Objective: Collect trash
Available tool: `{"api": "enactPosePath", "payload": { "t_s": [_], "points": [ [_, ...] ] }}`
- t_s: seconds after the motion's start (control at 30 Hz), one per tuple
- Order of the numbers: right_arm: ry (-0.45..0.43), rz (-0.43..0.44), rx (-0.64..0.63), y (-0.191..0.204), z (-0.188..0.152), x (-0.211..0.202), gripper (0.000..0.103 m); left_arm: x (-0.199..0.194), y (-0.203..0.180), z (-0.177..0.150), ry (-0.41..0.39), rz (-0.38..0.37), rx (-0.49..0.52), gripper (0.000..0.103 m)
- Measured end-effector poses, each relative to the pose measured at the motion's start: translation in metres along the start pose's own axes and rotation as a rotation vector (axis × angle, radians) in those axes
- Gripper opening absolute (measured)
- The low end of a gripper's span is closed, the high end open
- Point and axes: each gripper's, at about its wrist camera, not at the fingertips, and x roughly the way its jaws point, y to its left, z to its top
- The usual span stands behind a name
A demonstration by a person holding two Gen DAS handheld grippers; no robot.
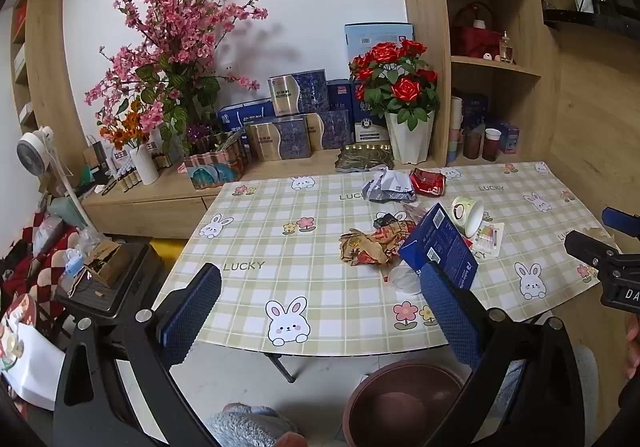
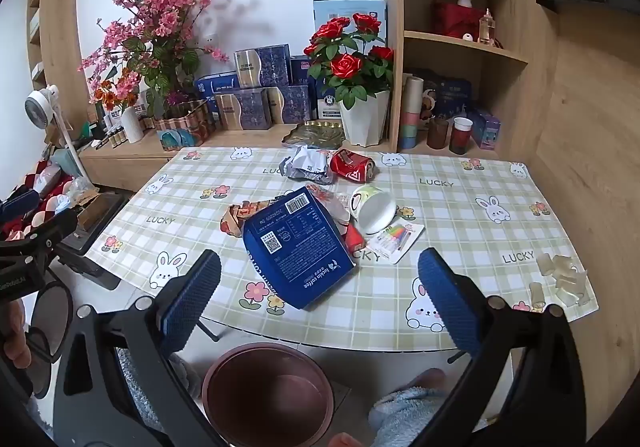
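right gripper point(image 2: 320, 295) fingers wide apart, empty | blue box point(image 2: 296, 247) beyond, between them | left gripper point(image 1: 320, 311) same, empty

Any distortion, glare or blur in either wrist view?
Left wrist: strong fisheye bending of the table edge, dark corners, flower shadow on wall, sharp. Right wrist: same bending, blue box print legible, no harsh glare.

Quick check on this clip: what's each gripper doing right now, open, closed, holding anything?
Left gripper: open, holding nothing, above the table edge.
Right gripper: open, holding nothing; the blue coffee box lies ahead on the table, untouched.
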Motion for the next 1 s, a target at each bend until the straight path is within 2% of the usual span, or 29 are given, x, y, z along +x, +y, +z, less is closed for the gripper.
{"api": "enactPosePath", "payload": {
  "t_s": [1.0],
  "points": [
    [0.015, -0.023, 0.008, -0.001, 0.000, 0.007, 0.097, 0.007, 0.006, -0.001, 0.018, -0.022, -0.026, 0.098]
  ]
}}
